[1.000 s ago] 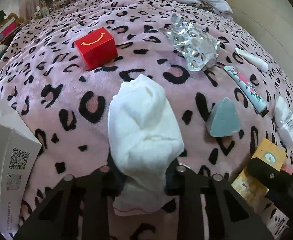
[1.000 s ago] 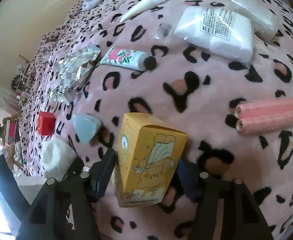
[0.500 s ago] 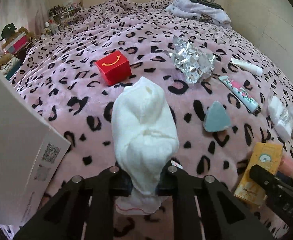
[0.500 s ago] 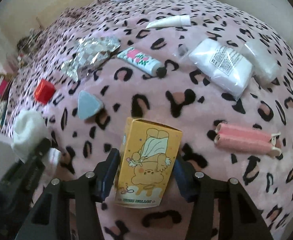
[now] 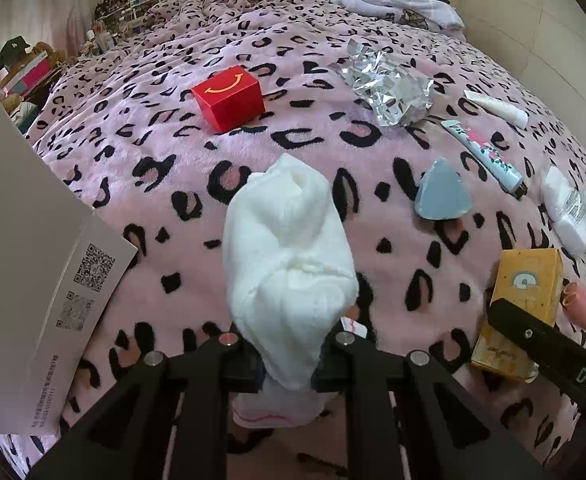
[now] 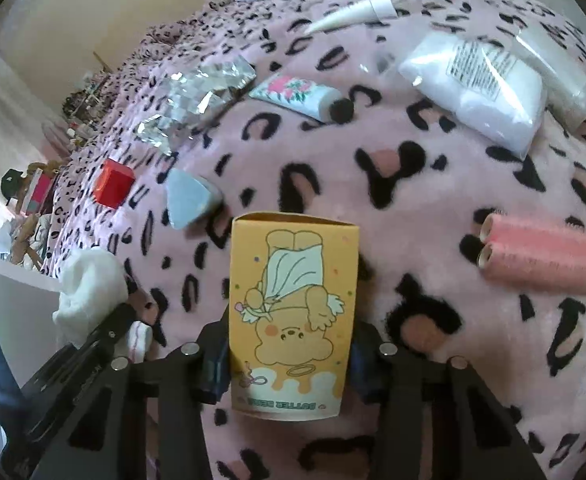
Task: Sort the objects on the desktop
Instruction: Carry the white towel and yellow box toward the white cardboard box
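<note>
Left tongs (image 5: pixel 287 354) clamped on white cloth (image 5: pixel 289 256), lifted over bed (image 5: pixel 333 140). Right tongs (image 6: pixel 289 364), jaws just closing, pressed on yellow box (image 6: pixel 293 316) at bed's near edge.

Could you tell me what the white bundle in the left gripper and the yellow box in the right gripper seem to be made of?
The white bundle looks like soft terry cloth: matte, fuzzy, creased where pinched. The yellow box looks like thin printed cardboard: flat faces, crisp folded edges, smooth cartoon print with a slight sheen.
</note>
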Action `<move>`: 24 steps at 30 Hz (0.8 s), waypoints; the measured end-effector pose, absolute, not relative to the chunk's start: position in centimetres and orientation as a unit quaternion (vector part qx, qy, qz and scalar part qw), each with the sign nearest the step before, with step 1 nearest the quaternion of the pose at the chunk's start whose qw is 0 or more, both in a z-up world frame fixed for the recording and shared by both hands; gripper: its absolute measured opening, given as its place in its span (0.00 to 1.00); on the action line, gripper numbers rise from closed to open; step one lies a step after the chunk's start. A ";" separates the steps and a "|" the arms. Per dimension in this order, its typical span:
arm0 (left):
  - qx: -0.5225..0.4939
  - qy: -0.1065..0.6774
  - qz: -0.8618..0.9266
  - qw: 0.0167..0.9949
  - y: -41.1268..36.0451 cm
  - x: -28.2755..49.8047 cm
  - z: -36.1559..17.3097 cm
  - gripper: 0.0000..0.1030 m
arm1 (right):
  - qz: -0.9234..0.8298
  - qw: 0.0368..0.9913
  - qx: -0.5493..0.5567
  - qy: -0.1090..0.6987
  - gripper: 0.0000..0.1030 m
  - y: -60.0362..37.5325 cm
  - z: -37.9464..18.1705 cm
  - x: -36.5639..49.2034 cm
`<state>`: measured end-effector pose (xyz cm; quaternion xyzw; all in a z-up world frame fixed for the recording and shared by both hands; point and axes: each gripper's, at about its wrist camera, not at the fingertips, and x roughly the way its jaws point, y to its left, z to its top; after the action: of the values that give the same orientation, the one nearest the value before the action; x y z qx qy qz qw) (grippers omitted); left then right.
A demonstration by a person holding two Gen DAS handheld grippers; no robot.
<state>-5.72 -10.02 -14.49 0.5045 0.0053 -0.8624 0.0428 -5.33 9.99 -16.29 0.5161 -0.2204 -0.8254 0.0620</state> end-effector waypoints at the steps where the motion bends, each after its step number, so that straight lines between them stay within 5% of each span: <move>1: 0.503 0.005 -0.863 0.042 -10.0 -5.7 -14.4 0.15 | -0.829 0.062 0.513 -0.214 0.44 9.8 -16.0 -5.2; 9: 0.487 0.014 -0.873 0.036 -9.8 -4.9 -12.7 0.14 | -0.864 0.041 0.484 -0.133 0.44 8.5 -12.9 -3.6; 24: 0.436 0.019 -0.898 0.051 -9.8 -1.4 -4.5 0.14 | -0.884 0.055 0.449 -0.117 0.44 9.0 -6.5 -1.3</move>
<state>-1.41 -9.81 -4.50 0.4360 0.0190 -0.8983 0.0512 -1.31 9.03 -6.54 0.4494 -0.1175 -0.8839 0.0547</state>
